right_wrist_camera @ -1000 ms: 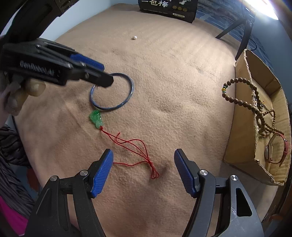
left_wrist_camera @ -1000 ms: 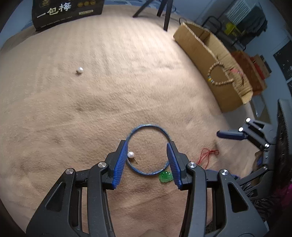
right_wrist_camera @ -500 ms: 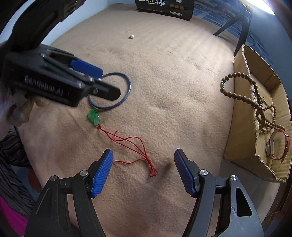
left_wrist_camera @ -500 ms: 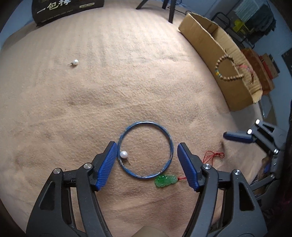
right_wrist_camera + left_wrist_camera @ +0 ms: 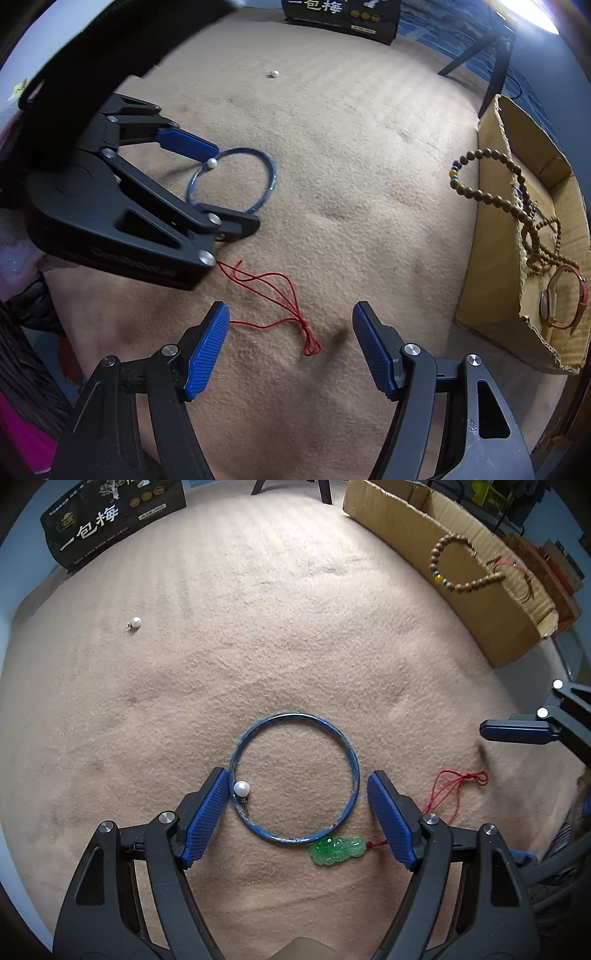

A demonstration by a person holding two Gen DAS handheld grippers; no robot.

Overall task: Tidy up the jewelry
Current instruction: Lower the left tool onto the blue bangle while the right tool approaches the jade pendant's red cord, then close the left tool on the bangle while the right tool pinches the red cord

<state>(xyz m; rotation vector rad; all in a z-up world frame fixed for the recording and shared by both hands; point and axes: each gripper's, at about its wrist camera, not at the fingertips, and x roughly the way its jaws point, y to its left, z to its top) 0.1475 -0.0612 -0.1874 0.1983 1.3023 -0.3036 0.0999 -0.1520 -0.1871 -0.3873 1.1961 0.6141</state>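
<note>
A blue bangle [image 5: 294, 778] lies flat on the tan cloth, with a pearl earring [image 5: 241, 788] inside its left rim. My left gripper [image 5: 295, 805] is open, its fingers straddling the bangle's near half; the left pad is beside the pearl. A green jade pendant [image 5: 338, 849] lies against the bangle's near edge, its red cord [image 5: 271, 291] trailing right. My right gripper [image 5: 290, 339] is open and empty over the cord's knot. In the right wrist view the bangle [image 5: 267, 173] lies beyond the left gripper [image 5: 221, 188].
A second pearl earring [image 5: 136, 622] lies far left on the cloth. A cardboard box [image 5: 495, 229] at the right holds wooden bead strings [image 5: 480, 192] and a red watch [image 5: 563, 299]. A black printed box [image 5: 110, 517] stands at the back.
My left gripper has opened wider and pulled back a little, so the bangle and pendant show further ahead. The right gripper has hardly moved.
</note>
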